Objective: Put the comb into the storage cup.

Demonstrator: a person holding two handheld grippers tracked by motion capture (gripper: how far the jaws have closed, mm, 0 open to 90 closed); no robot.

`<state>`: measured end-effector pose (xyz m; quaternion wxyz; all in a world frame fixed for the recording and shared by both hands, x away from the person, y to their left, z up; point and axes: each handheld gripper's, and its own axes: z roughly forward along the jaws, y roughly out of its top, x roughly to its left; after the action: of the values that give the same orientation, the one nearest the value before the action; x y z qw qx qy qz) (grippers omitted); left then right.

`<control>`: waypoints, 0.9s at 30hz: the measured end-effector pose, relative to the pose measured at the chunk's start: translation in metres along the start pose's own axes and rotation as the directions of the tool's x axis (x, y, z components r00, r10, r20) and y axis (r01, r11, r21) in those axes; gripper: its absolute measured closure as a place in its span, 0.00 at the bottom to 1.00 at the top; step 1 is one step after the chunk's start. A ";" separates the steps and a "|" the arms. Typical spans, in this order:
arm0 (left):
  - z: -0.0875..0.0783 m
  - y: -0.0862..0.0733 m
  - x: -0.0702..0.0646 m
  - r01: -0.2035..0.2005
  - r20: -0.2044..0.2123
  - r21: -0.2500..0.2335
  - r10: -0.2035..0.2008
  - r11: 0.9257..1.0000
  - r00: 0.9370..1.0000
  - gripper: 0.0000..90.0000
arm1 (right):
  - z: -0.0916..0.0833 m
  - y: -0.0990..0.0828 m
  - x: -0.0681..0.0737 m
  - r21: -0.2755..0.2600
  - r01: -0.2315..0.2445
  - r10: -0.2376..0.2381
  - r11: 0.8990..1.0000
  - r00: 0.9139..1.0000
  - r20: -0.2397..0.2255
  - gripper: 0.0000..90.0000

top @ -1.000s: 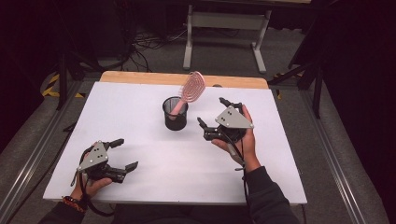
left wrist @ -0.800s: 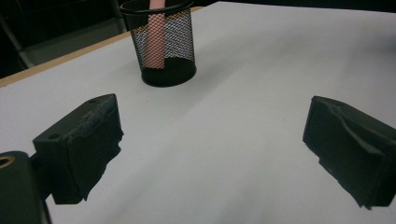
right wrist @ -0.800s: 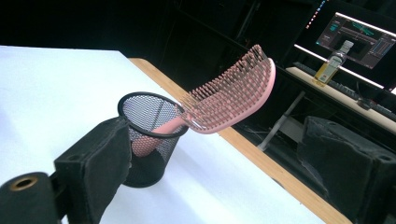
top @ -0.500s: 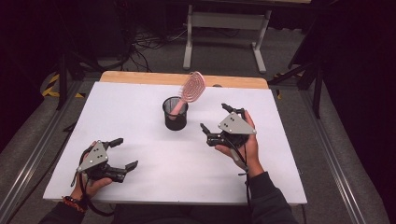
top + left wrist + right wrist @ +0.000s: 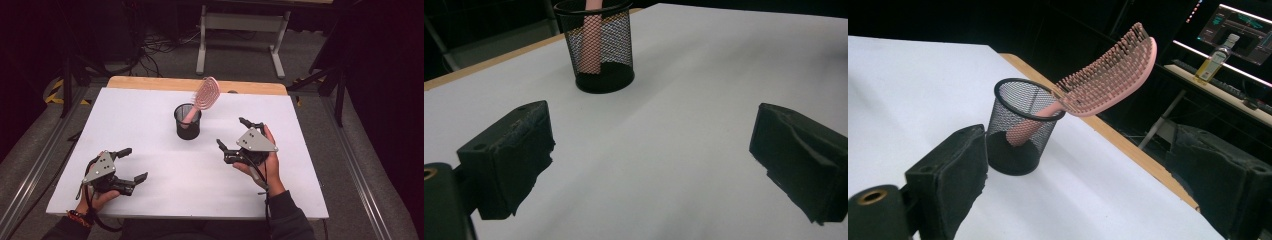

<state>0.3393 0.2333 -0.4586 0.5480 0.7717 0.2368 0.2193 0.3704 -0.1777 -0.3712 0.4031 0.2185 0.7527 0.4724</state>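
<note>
A pink hairbrush (image 5: 205, 95) (image 5: 1108, 70) stands handle-down in a black mesh cup (image 5: 188, 121) (image 5: 600, 47) (image 5: 1020, 125) near the middle of the white table (image 5: 150, 110), its head leaning out over the rim. My right gripper (image 5: 237, 135) (image 5: 1098, 190) is held open to the right of the cup, with nothing between its jaws. My left gripper (image 5: 131, 164) (image 5: 649, 160) rests open near the front left, well short of the cup, also holding nothing.
A wooden strip (image 5: 150, 82) runs along the table's far edge. Beyond it are a metal desk frame (image 5: 240, 30) and cables on the floor. In the right gripper view a lit monitor (image 5: 1243, 32) and a bottle (image 5: 1215, 62) stand far off.
My right gripper has drawn back from the cup, toward the person and a little lower. The left gripper and the brush in the cup have stayed put.
</note>
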 end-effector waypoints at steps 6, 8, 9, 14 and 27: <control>0.000 0.000 -0.001 -0.002 -0.002 -0.002 0.002 1.000 1.000 0.05 | -0.006 -0.004 0.002 0.007 0.008 -0.008 1.000 1.000 0.004 0.11; 0.000 0.001 -0.001 -0.001 -0.002 -0.001 0.001 1.000 1.000 0.05 | -0.008 -0.006 0.002 0.016 0.010 -0.010 1.000 1.000 0.003 0.11; 0.000 0.001 -0.001 -0.001 -0.002 -0.001 0.001 1.000 1.000 0.05 | -0.009 -0.007 0.002 0.018 0.011 -0.011 1.000 1.000 0.005 0.11; 0.000 0.000 -0.001 0.003 0.005 -0.003 -0.003 1.000 1.000 0.05 | -0.015 -0.012 0.000 0.027 0.013 -0.013 1.000 1.000 0.010 0.11; -0.001 0.001 -0.001 -0.001 0.008 -0.005 0.001 1.000 1.000 0.06 | -0.035 -0.030 -0.007 0.050 0.012 -0.015 0.999 0.998 0.059 0.11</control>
<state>0.3383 0.2333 -0.4576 0.5508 0.7712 0.2338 0.2172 0.3473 -0.2150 -0.3869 0.4229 0.2371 0.7533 0.4444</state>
